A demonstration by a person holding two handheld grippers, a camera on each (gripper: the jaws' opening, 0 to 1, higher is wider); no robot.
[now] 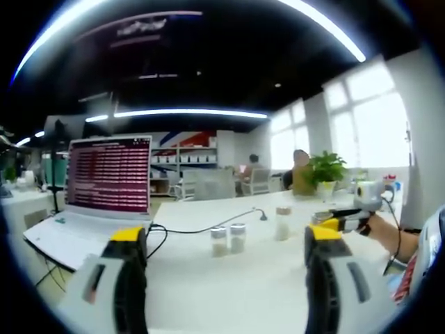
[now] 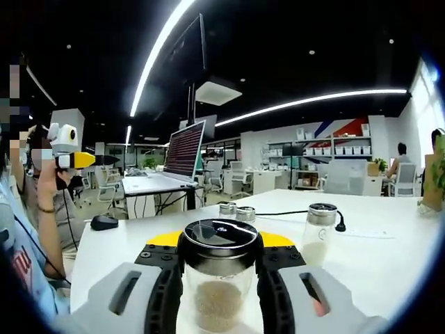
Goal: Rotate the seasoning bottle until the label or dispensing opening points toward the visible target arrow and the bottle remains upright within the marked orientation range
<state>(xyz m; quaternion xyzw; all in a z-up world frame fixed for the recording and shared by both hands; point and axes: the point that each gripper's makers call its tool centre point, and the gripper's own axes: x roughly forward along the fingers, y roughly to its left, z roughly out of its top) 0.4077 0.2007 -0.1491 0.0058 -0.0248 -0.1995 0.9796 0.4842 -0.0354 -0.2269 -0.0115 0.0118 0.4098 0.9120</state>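
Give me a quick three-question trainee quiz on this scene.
1. True or false: the left tool holds a bottle.
2. What sits between the right tool's jaws? A) mouse B) seasoning bottle C) plant
3. Fill in: ___ other bottles stand on the white table behind it.
Key: 1 false, its jaws are open with nothing between them. 2 B. 3 three.
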